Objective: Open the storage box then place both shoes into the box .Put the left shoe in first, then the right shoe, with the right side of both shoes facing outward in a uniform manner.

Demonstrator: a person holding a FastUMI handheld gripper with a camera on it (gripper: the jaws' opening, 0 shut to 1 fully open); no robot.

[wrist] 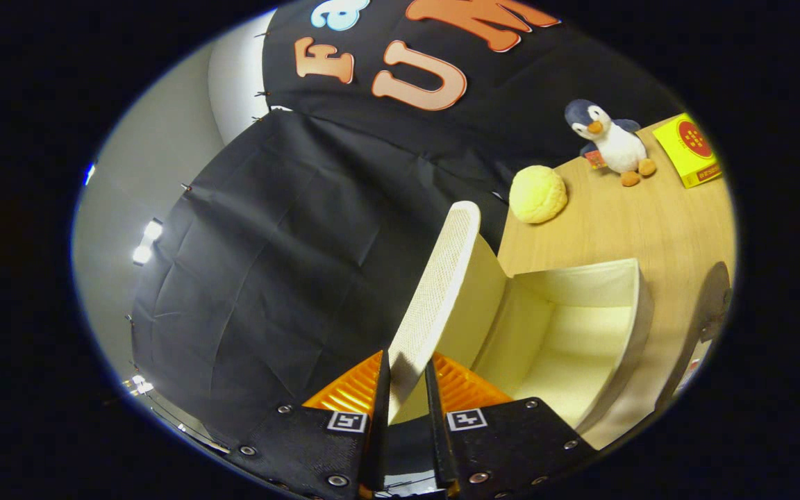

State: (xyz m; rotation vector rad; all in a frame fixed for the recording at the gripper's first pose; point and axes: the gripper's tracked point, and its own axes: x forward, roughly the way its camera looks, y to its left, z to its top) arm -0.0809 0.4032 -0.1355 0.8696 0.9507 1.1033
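Black cloth forms the booth's wall beyond the scene, with a pale room wall and bright lamps off to one side. Wooden counter [615, 215] carries all the objects and appears strongly tilted, since the camera is rolled.

Storage box [573, 326]: cream fabric, standing on the counter just ahead of and to one side of the fingers. Its interior is exposed and holds nothing.

Lid [442, 292]: a cream flap with a woven outer face, hinged along one edge of the storage box and raised to roughly upright. Its free edge runs down into the gap between the fingers.

Gripper [407, 389]: the fingers are nearly closed, one on each face of the lid's free edge, and both appear to press on it.

Background items, beyond the storage box: a round yellow plush ball [539, 194], a plush penguin [612, 142] and a yellow carton [688, 149], all well apart from the fingers.

Progress, as judged: the opening step is largely done, the lid being lifted and the box open. Left to do: release the lid, then place the left shoe, then the right shoe, right sides facing outward.
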